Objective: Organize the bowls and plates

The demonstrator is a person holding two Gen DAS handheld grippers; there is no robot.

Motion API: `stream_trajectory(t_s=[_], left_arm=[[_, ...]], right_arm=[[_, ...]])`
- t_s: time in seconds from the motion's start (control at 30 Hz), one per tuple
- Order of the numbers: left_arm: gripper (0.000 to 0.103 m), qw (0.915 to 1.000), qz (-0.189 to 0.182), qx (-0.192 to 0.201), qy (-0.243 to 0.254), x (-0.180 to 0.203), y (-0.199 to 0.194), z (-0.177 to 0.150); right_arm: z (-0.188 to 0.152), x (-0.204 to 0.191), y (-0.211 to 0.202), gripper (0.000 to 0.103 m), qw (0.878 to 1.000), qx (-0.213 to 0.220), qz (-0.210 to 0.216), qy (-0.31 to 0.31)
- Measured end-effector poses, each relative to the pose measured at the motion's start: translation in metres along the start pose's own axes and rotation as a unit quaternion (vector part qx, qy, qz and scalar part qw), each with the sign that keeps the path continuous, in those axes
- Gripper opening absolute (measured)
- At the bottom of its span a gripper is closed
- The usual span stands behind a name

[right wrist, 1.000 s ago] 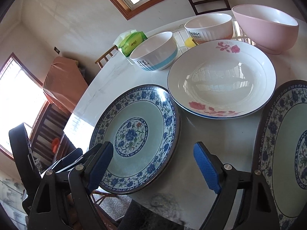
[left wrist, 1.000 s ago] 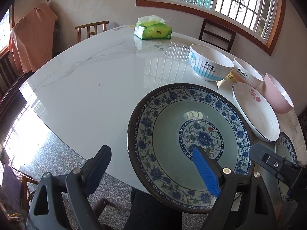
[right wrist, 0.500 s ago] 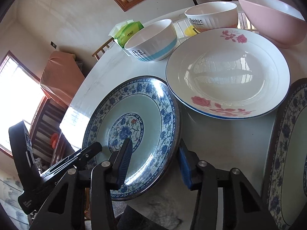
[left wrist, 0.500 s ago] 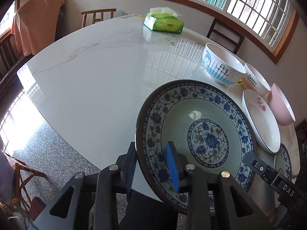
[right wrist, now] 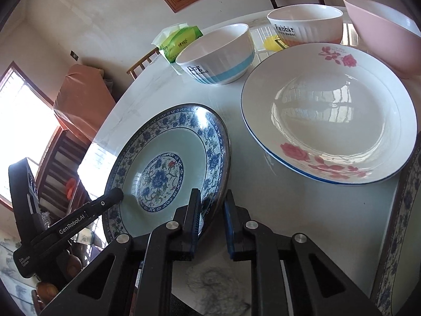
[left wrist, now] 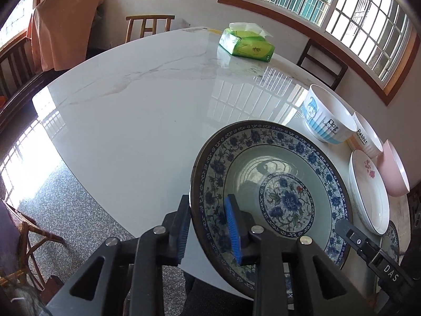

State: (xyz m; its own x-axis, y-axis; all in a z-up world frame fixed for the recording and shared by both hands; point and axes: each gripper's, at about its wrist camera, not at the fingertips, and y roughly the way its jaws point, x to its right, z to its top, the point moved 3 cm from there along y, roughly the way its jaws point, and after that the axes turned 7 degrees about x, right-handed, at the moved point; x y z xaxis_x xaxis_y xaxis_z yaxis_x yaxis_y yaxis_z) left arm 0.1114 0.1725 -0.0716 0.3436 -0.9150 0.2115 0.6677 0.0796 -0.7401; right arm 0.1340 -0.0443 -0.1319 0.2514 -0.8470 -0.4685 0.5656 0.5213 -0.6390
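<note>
A blue-and-white floral plate point(left wrist: 276, 189) point(right wrist: 168, 163) is tilted up off the white table point(left wrist: 131, 121). My left gripper point(left wrist: 208, 226) is shut on its near left rim. My right gripper point(right wrist: 211, 223) is shut on its near right rim. A white plate with pink roses point(right wrist: 326, 113) point(left wrist: 368, 192) lies to the right. Behind it stand a "Dog" bowl point(right wrist: 218, 52) point(left wrist: 326, 115), a "Rabbit" bowl point(right wrist: 305, 23) point(left wrist: 368, 137) and a pink bowl point(right wrist: 381, 31) point(left wrist: 394, 168). A second blue floral plate point(right wrist: 400, 223) lies at the far right edge.
A green tissue pack point(left wrist: 247, 44) sits at the table's far side. A small yellow object point(right wrist: 272, 43) lies between the two white bowls. Wooden chairs point(left wrist: 150, 25) stand around the table. The table's near edge drops to a speckled floor point(left wrist: 65, 210).
Both grippers went from open to shut on the blue floral plate's rim, one on each side. The plate has since lifted and tilted up off the table.
</note>
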Motion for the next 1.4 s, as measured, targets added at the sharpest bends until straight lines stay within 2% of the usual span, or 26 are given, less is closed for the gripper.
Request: stream_trajectory(t_s=[0.2,0.37,0.43,0.5,0.53,0.57,0.67,0.73,0.77,0.87,0.97,1.03,1.1,1.2,1.3,1.4], left_arm=[[0.025,0.9998,0.019,0.006,-0.008,-0.015,0.006,0.007],[0.026,0.9988,0.036,0.033,-0.004,-0.023,0.002,0.009],[0.039,0.9981,0.045,0.041,-0.006,-0.027,-0.005,0.008],[0.041,0.9967,0.057,0.058,-0.008,-0.032,-0.019,0.006],[0.041,0.9957,0.061,0.070,-0.008,-0.032,-0.028,0.005],[0.041,0.9952,0.058,0.079,-0.007,-0.031,-0.037,0.004],[0.042,0.9962,-0.002,0.086,0.012,-0.010,-0.065,-0.002],[0.043,0.9949,-0.061,0.067,0.044,0.022,-0.075,-0.010],[0.043,0.9925,-0.093,0.055,0.058,0.040,-0.079,-0.015],[0.043,0.9786,-0.183,0.006,0.095,0.097,-0.079,-0.036],[0.043,0.9636,-0.237,-0.052,0.113,0.147,-0.067,-0.057],[0.043,0.9517,-0.270,-0.084,0.120,0.177,-0.064,-0.072],[0.043,0.9470,-0.270,-0.105,0.138,0.201,-0.059,-0.085],[0.043,0.9429,-0.265,-0.123,0.160,0.226,-0.053,-0.099],[0.043,0.9407,-0.256,-0.148,0.166,0.238,-0.041,-0.107],[0.043,0.9407,-0.256,-0.168,0.147,0.240,-0.034,-0.112]], right_arm=[[0.009,-0.017,0.010,0.017,1.000,0.009,0.001,-0.025],[0.010,-0.024,0.025,0.017,1.000,-0.002,0.002,-0.031],[0.009,-0.024,0.026,0.018,1.000,-0.003,0.009,-0.026],[0.007,-0.026,0.022,0.020,0.999,-0.007,0.008,-0.034],[0.006,-0.026,0.017,0.025,0.999,-0.007,0.012,-0.031],[0.006,-0.024,0.008,0.034,0.999,-0.002,0.020,-0.025],[0.004,-0.015,-0.043,0.039,0.998,0.043,0.028,-0.027],[0.001,-0.001,-0.085,0.042,0.997,0.072,0.025,-0.028],[-0.002,0.010,-0.108,0.047,0.996,0.086,0.020,-0.022],[-0.011,0.053,-0.176,0.053,0.992,0.124,-0.023,0.012],[-0.025,0.102,-0.231,0.054,0.986,0.140,-0.082,0.038],[-0.034,0.133,-0.253,0.056,0.981,0.142,-0.123,0.048],[-0.042,0.162,-0.265,0.056,0.977,0.136,-0.145,0.075],[-0.053,0.196,-0.266,0.056,0.975,0.129,-0.136,0.114],[-0.056,0.216,-0.255,0.056,0.976,0.123,-0.104,0.145],[-0.056,0.224,-0.247,0.056,0.978,0.121,-0.086,0.148]])
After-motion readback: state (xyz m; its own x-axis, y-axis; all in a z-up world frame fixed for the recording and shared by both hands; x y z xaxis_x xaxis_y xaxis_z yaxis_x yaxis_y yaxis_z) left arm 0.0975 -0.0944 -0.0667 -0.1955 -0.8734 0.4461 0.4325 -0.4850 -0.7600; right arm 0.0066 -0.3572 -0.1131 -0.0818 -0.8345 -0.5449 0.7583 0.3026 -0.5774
